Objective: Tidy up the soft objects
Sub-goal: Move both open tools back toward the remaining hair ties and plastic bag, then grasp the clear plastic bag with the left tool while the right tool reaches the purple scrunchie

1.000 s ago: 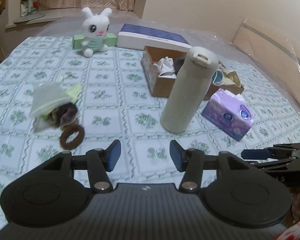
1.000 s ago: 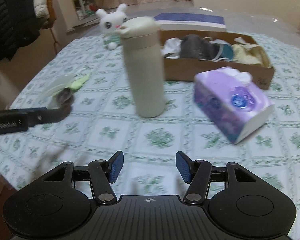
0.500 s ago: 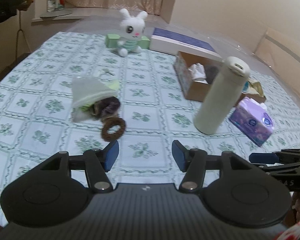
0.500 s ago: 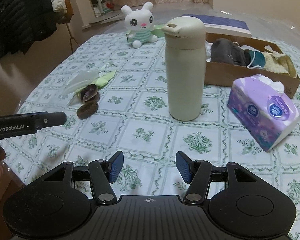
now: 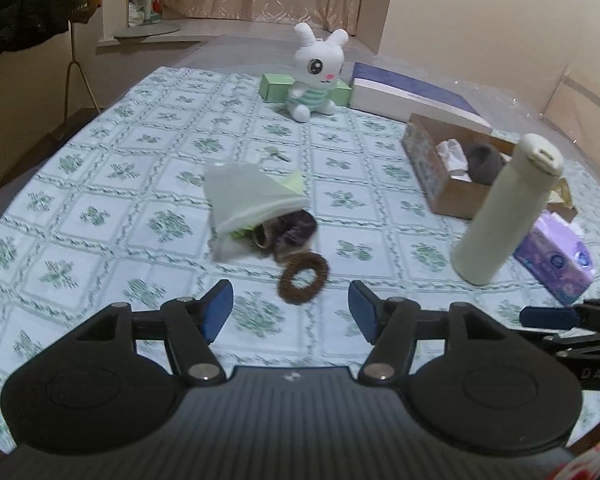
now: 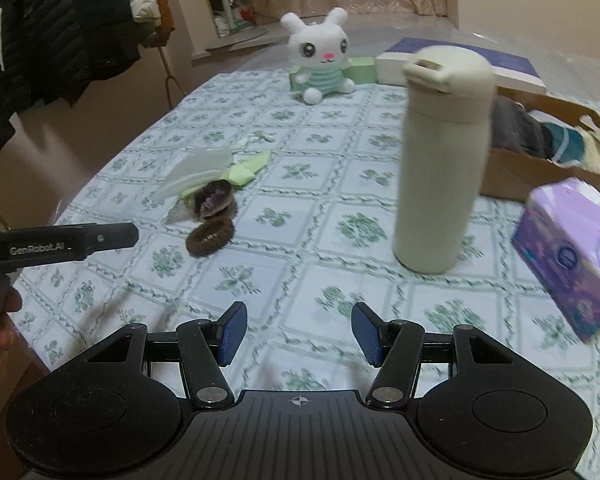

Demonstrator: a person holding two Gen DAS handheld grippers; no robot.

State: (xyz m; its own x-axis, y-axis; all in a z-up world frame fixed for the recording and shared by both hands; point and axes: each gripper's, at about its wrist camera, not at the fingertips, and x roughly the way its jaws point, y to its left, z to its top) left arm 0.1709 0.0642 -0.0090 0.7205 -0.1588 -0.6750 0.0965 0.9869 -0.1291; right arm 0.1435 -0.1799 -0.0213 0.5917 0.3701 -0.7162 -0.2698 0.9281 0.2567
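A brown hair scrunchie point(image 5: 302, 282) lies on the patterned tablecloth just ahead of my open, empty left gripper point(image 5: 291, 310). Behind it a clear pouch point(image 5: 249, 196) spills a dark purple scrunchie point(image 5: 296, 227) and green cloth. A white plush bunny point(image 5: 316, 72) sits at the back. An open cardboard box point(image 5: 452, 196) holds soft items. My right gripper point(image 6: 299, 333) is open and empty, hovering near the table's front edge; in its view the brown scrunchie point(image 6: 211, 237) and the pouch point(image 6: 196, 174) lie to the left.
A tall cream bottle point(image 6: 440, 160) stands upright in the middle. A purple tissue pack point(image 6: 572, 256) lies at the right. A green box point(image 5: 276, 87) and a flat white-and-blue box point(image 5: 412, 94) sit at the back. Coats hang at the left point(image 6: 60, 32).
My left gripper has swung left, so the scrunchie and pouch now sit centred ahead of it. My right gripper has turned left too; the bottle and tissue pack shifted right.
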